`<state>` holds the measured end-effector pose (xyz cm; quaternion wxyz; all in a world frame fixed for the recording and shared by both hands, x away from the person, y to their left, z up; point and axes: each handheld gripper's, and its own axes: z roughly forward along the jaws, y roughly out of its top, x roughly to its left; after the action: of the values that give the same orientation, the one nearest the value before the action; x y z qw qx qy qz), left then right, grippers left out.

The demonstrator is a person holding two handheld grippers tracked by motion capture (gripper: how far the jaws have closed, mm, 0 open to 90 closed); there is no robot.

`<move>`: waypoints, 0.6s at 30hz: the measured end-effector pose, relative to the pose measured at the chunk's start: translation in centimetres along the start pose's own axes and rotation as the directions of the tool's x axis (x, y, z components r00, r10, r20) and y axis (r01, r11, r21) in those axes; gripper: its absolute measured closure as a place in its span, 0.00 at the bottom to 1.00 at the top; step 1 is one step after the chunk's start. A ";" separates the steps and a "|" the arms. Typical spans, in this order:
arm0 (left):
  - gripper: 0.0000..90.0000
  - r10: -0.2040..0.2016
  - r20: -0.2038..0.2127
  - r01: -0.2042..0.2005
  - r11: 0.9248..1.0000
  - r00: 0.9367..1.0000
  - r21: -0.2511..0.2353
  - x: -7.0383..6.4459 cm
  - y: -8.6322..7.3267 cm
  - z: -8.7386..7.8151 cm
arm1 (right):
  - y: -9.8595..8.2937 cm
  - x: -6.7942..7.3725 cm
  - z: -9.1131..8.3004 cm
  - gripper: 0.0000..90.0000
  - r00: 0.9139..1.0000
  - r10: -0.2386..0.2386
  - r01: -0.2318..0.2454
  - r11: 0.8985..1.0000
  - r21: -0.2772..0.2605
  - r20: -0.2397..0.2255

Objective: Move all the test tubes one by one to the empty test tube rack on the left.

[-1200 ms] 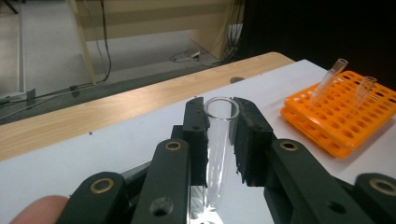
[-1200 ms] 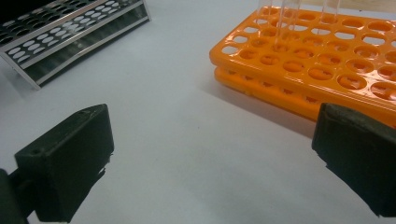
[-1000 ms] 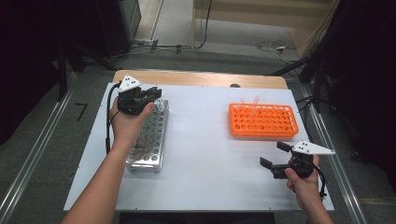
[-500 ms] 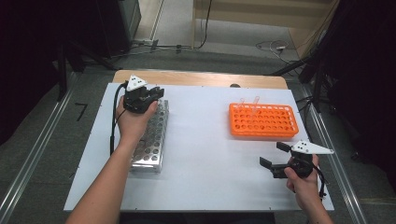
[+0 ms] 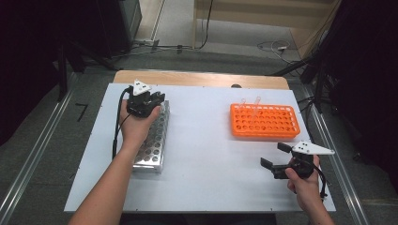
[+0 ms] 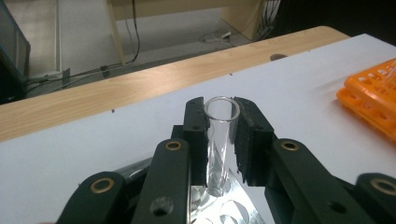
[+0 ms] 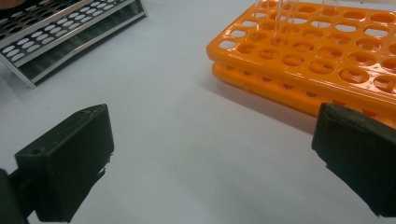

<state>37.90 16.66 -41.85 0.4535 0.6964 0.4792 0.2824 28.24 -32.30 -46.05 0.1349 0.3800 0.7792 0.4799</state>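
Since the earlier frames my left gripper (image 5: 157,97) has crept a little toward the far end of the metal rack (image 5: 152,140), while my right gripper (image 5: 274,157) has kept its place near the bench's front right corner.

Left side: the metal rack lies lengthwise near the left edge of the bench (image 5: 206,154), and my left hand (image 5: 136,123) holds its gripper over the rack's far end. In the left gripper view the jaws are nearly closed, pinching a clear glass tube (image 6: 219,140) by its upper part. The tube stands upright, open mouth up, its foot in or just above a hole of the rack; I cannot tell whether it is fully seated or part-lifted.

Right side: the orange rack (image 5: 265,120) sits toward the far right of the bench, with two clear tubes (image 5: 250,103) standing along its far edge. My right gripper waits in front of it, jaws wide apart and holding nothing.

Progress, as I judge it: two tubes appear placed in the orange rack and a third is in hand at the metal rack. The carry across the bench and the insertion remain. I see no other tubes in the metal rack, though part of it is hidden by my hand.
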 end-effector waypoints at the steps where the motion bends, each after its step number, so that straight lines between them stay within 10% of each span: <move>1: 0.85 -0.002 -0.003 0.002 1.000 1.000 0.004 -0.1 -0.1 0.1 | 0.0 0.0 0.0 0.00 1.000 0.000 0.000 1.000 0.000 -0.001; 15: 0.84 0.011 -0.013 -0.010 0.996 1.000 0.089 -0.4 -0.7 0.7 | -0.1 0.1 0.2 0.00 1.000 -0.003 0.003 1.000 0.010 0.002; 18: 0.71 -0.028 0.005 0.028 0.995 1.000 0.093 -0.2 -0.6 0.6 | -0.1 0.1 0.3 0.00 1.000 -0.002 0.002 1.000 0.012 0.000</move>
<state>38.10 16.35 -42.64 0.4259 0.7108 0.5002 0.2513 28.30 -32.03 -46.24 0.1334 0.3801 0.7823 0.4752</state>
